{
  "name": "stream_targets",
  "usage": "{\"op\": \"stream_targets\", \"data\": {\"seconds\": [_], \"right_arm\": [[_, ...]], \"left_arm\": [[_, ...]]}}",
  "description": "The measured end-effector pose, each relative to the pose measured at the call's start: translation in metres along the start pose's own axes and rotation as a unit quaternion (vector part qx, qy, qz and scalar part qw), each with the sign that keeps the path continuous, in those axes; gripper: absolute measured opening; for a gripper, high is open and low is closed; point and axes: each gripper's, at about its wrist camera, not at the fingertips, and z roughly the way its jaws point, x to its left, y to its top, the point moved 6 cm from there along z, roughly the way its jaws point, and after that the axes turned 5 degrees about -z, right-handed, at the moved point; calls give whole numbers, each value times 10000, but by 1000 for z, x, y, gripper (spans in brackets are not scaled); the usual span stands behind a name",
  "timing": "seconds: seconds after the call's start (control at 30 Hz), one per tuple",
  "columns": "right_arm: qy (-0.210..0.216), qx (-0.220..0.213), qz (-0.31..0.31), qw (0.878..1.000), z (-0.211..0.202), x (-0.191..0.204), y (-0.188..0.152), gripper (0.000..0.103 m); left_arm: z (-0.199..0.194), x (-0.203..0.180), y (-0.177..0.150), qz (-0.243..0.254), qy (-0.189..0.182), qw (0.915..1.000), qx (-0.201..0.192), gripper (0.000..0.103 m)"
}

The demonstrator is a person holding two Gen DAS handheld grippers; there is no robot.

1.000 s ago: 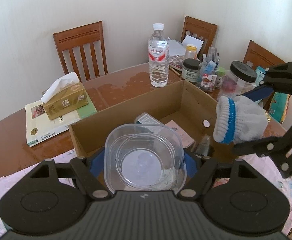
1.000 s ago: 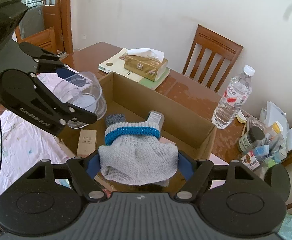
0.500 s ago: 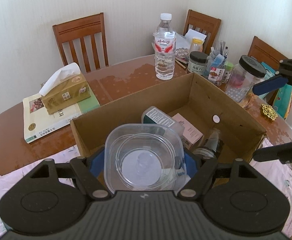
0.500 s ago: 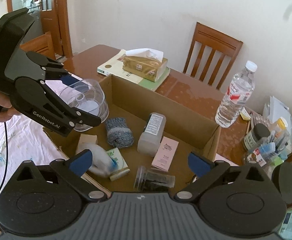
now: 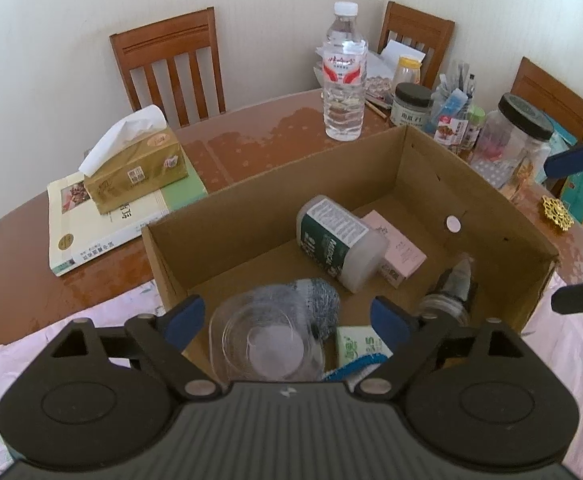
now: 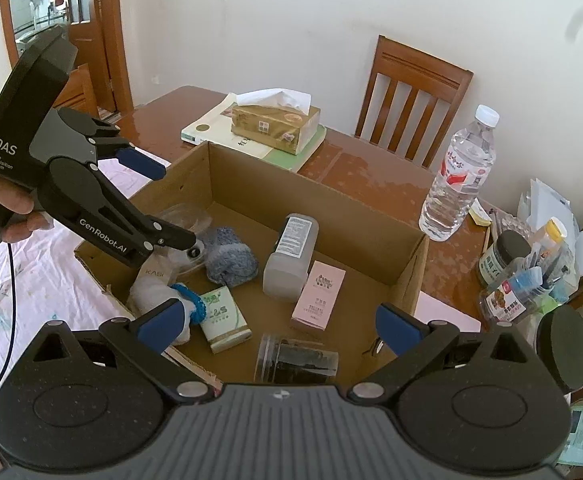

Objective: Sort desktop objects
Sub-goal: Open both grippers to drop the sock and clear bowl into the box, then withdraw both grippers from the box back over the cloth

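An open cardboard box (image 5: 271,208) (image 6: 291,196) lies on the wooden table. My left gripper (image 5: 285,316) (image 6: 159,200) hangs open over the box's near-left corner. Just below it a clear plastic container (image 5: 267,344) (image 6: 183,218) rests in the box, free of the fingers. My right gripper (image 6: 277,324) (image 5: 577,228) is open too and holds nothing. A white glove with a blue cuff (image 6: 159,296) lies inside, beside a grey knit roll (image 6: 231,252), a small green box (image 6: 223,320), a white bottle (image 5: 339,240), a pink carton (image 5: 399,248) and a dark-filled jar (image 6: 295,360).
A tissue box (image 5: 135,172) sits on a book (image 5: 91,232) left of the box. Behind it stand a water bottle (image 5: 343,80) and a cluster of jars (image 5: 411,104). Wooden chairs (image 5: 167,64) ring the table. A pink patterned cloth (image 5: 31,344) covers the near side.
My right gripper opened first and dropped the glove into the box. Then my left gripper opened, and the clear container now lies in the box.
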Motion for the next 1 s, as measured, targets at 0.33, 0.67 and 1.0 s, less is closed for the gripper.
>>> {"op": "stream_targets", "data": {"seconds": [0.33, 0.67, 1.0], "right_arm": [[99, 7, 106, 9999, -3, 2, -10, 103], [114, -70, 251, 9996, -17, 3, -28, 103], [-8, -124, 225, 9997, -35, 10, -54, 103]], "left_arm": [[-9, -8, -10, 38, 98, 9999, 106, 92], [-30, -27, -20, 119, 53, 9999, 82, 92], [-57, -48, -33, 54, 17, 10000, -62, 92]]}}
